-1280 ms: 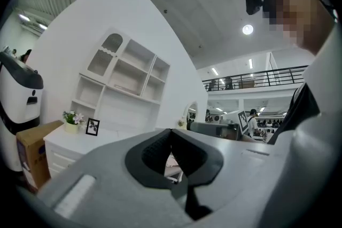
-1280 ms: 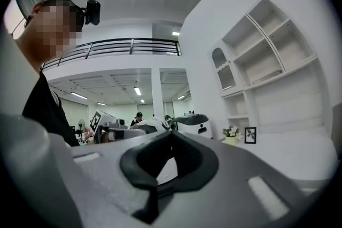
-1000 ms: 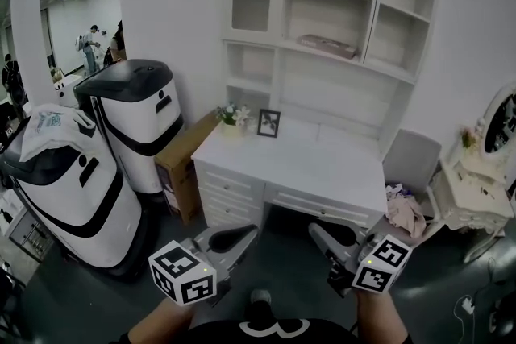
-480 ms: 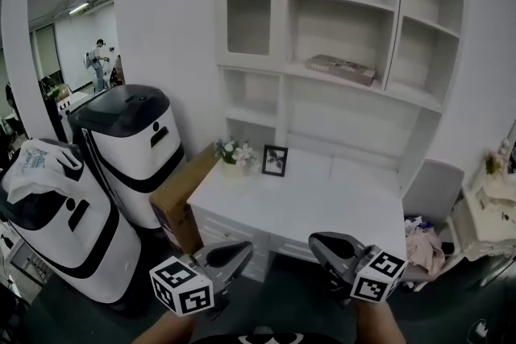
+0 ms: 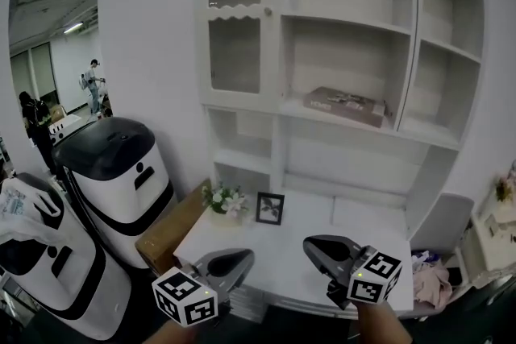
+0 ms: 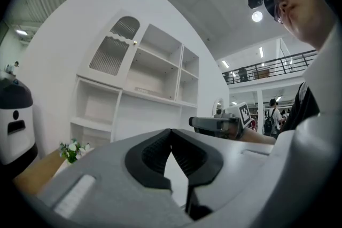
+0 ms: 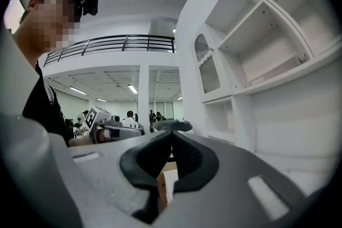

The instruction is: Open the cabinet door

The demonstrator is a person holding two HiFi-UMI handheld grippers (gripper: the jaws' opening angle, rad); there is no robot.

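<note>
The head view looks forward and down from above, over the left claw and right claw, at the nearby table and shelf unit. Each gripper view looks level along its own claw, catching the other claw and that same shelf unit.

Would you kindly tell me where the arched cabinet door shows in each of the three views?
Head view: the cabinet door is upper left of centre.
Left gripper view: cabinet door, in the upper left of the picture.
Right gripper view: cabinet door, just right of centre.
Shared landmark: the flat box on the open shelf to its right.
</note>
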